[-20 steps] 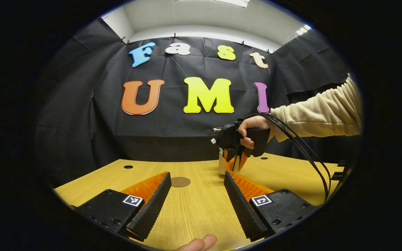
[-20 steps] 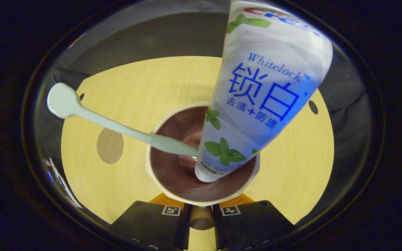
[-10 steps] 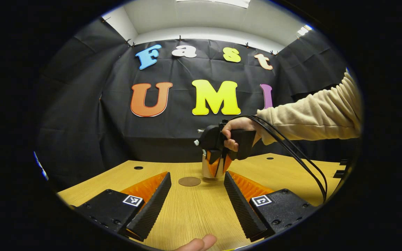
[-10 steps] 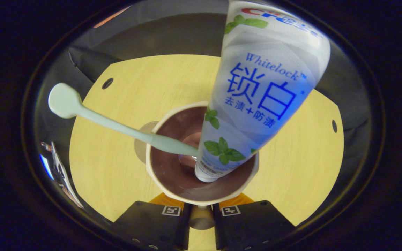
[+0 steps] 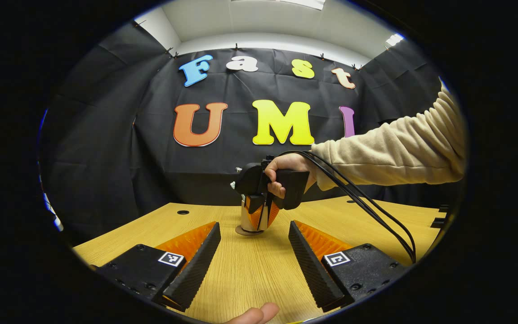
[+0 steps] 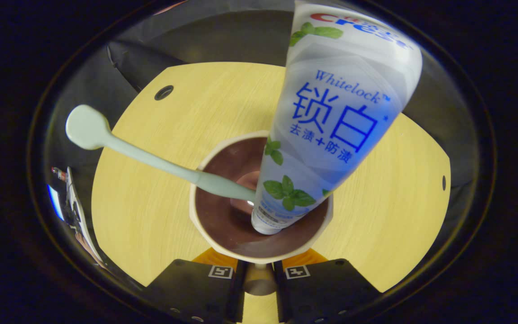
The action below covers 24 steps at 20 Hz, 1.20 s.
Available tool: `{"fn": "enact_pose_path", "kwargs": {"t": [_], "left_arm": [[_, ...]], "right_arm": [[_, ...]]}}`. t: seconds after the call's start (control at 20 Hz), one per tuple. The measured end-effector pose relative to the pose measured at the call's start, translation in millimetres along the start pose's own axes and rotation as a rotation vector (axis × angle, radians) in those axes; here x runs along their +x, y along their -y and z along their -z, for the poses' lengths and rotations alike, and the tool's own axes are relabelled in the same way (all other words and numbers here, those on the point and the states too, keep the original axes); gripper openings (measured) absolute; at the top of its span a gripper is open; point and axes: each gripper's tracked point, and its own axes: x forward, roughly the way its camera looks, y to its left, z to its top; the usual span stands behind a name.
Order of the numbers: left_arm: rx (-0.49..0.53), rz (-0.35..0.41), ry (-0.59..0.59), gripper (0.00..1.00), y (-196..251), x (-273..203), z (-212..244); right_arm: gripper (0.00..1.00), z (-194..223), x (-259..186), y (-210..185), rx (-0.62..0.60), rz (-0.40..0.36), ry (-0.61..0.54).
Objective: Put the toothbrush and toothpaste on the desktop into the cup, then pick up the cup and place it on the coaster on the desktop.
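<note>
Cup [image 6: 259,225] sits low-centre in the right gripper view, toothbrush [image 6: 151,157] leaning out to the upper left, toothpaste [image 6: 331,117] standing tall toward the upper right, both inside. Right gripper [image 6: 259,265] is pinching the cup's near wall, one finger inside the rim and one outside by my reading; fingers close together at bottom centre.

In the left gripper view the cup [image 5: 249,218] is at mid-frame on the coaster [image 5: 243,232], whose edge peeks out at its base; whether it rests fully or hovers, cannot tell. Left gripper [image 5: 253,258] is spread wide, idle over the desktop [image 5: 250,279].

Judgement, for the set-down:
- lower straight, keep the cup level; the tall tube makes it top-heavy
- confirm the base is centred on the coaster
- release slowly, then withdraw upward clear of the tube and brush handle.
</note>
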Motion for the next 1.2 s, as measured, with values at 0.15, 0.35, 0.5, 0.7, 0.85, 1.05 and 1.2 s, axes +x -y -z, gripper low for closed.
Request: {"fn": "enact_pose_path", "kwargs": {"t": [0.15, 0.35, 0.5, 0.7, 0.85, 1.05, 1.2], "left_arm": [[-0.013, -0.01, -0.01, 1.0, -5.6, 0.3, 3.5], [-0.025, -0.019, -0.021, 0.97, -10.2, 0.4, 6.8], [-0.031, -0.025, -0.025, 0.97, -10.3, 2.3, 7.2], [-0.036, -0.033, -0.038, 1.0, -11.4, -4.1, 9.9], [-0.034, -0.049, -0.051, 0.97, -11.7, -5.1, 12.5], [-0.014, -0.067, -0.071, 0.97, -12.2, -10.6, 17.3], [-0.017, -0.069, -0.068, 0.97, -8.6, -11.2, 17.0]], "right_arm": [[0.27, -1.8, 2.2, -4.2, -0.009, 0.006, -0.002], [0.26, -1.8, 1.5, -2.1, -0.023, 0.003, -0.003], [0.26, -5.0, 5.8, -9.6, -0.031, 0.023, -0.001], [0.29, -2.3, 4.0, -5.3, -0.018, 0.037, 0.0], [0.34, -1.8, -0.6, -8.5, 0.013, 0.002, 0.014], [0.78, 5.7, -31.0, -9.8, 0.027, -0.05, 0.063], [0.93, 11.8, -52.8, -6.2, 0.046, -0.083, 0.107]]}}
